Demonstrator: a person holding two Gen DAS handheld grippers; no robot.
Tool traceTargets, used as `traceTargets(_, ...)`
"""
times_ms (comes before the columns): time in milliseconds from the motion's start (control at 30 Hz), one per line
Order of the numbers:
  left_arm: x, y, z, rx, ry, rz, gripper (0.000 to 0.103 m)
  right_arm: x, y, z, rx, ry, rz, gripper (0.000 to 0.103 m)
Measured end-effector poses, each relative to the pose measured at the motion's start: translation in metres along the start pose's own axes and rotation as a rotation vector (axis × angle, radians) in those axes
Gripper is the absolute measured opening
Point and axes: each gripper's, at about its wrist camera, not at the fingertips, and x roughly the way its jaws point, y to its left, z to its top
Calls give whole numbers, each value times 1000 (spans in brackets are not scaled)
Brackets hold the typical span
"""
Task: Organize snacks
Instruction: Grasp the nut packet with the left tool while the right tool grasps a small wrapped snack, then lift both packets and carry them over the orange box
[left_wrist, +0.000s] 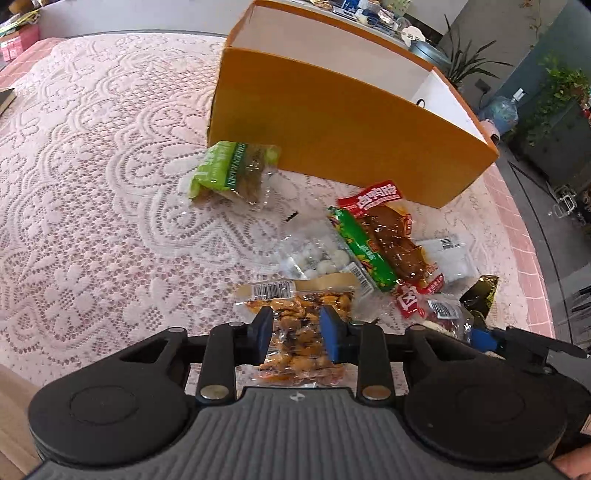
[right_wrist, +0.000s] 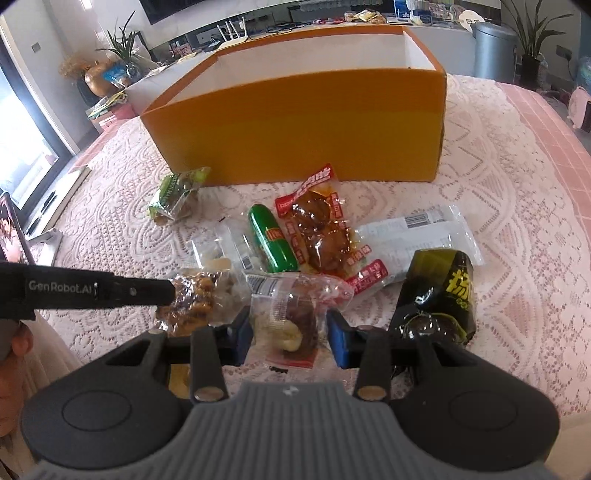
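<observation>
Pink lace cloth covers the table (left_wrist: 92, 166); beyond both jaws stands the orange box (left_wrist: 332, 140), no snack visible inside it. Left gripper (left_wrist: 296, 332) is clenched on the clear nut packet (left_wrist: 295, 332); right gripper (right_wrist: 290, 334) straddles the date-and-nut packet (right_wrist: 291, 325), contact with the pads uncertain. Remaining: green sausage (right_wrist: 273, 243), red meat pack (right_wrist: 317, 229), black pouch (right_wrist: 436, 295), green-label packet (left_wrist: 229, 173) — task barely begun.

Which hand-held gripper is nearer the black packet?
Right. The right hand-held gripper sits just beside the black packet, straddling a clear date packet. The left hand-held gripper, clamping the nut packet, is farther off.
</observation>
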Motion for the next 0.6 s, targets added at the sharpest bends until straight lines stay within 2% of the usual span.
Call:
traceTargets(67, 1, 1, 1, -3, 21, -26, 36, 0, 2, -2, 0, 7, -3, 40)
traceTargets(100, 1, 1, 0, -1, 35, -31, 40, 0, 1, -3, -1, 7, 0, 40)
traceTargets(167, 2, 2, -1, -5, 53, -29, 50, -1, 3, -5, -4, 8, 0, 40)
traceTargets(233, 3, 4, -1, -18, 67, -30, 66, 0, 2, -7, -1, 14, -7, 40)
traceTargets(300, 4, 7, -1, -27, 80, -54, 76, 1, 1, -8, 4, 17, -9, 40)
traceTargets(367, 6, 6, -1, -20, 101, -66, 79, 1, 0, -8, 14, 14, -8, 41)
traceTargets(500, 12, 1, -3, 5, 121, -45, 82, 1, -5, -8, 37, 14, -2, 41)
traceTargets(600, 16, -4, -4, 27, 110, -5, 85, 1, -4, -9, 35, 13, -1, 41)
